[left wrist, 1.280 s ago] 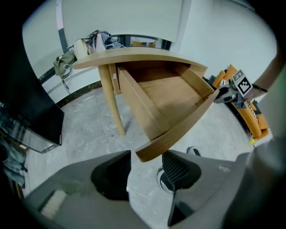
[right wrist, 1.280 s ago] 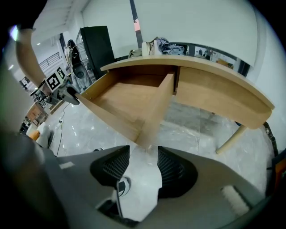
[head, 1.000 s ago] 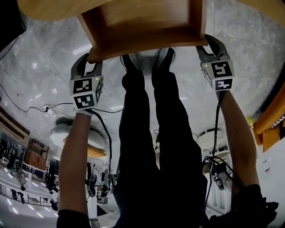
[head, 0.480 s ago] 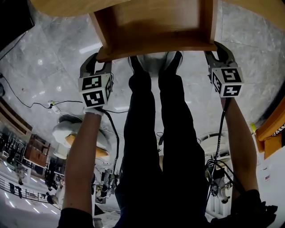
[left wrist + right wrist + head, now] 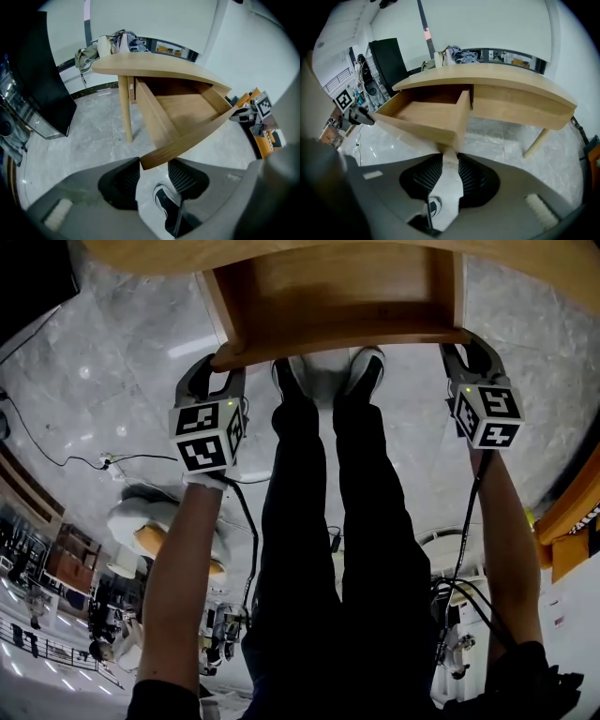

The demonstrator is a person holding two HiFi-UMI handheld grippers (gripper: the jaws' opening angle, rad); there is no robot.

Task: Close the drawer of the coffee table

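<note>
One drawer (image 5: pixel 328 287), light wood, nothing seen inside it, standing well out of the coffee table (image 5: pixel 501 77); its bare bottom and both side walls show, and only its rear part lies under the tabletop. Two grippers are set at the drawer's front panel, one at each end. Left gripper (image 5: pixel 212 373): at the drawer's left front corner, jaws apart, the end of the panel lying across their tips, pressed against rather than clamped as far as its own view tells. Right gripper (image 5: pixel 469 351): at the drawer's right front corner, jaws drawn narrow with the corner's lower edge caught between the pads, apparently nipped. The person's shoes (image 5: pixel 323 367) stand on the marble floor (image 5: pixel 112 362) just below the drawer's front panel, between the two grippers. Progress, by judgement: contact made at both corners, closing travel barely begun or not begun; most of the drawer's length is left to go in. Outstanding: an even push from both ends until the panel sits level with the fixed fascia (image 5: pixel 520 110) beside the drawer; uneven pressure could skew it in its opening
</note>
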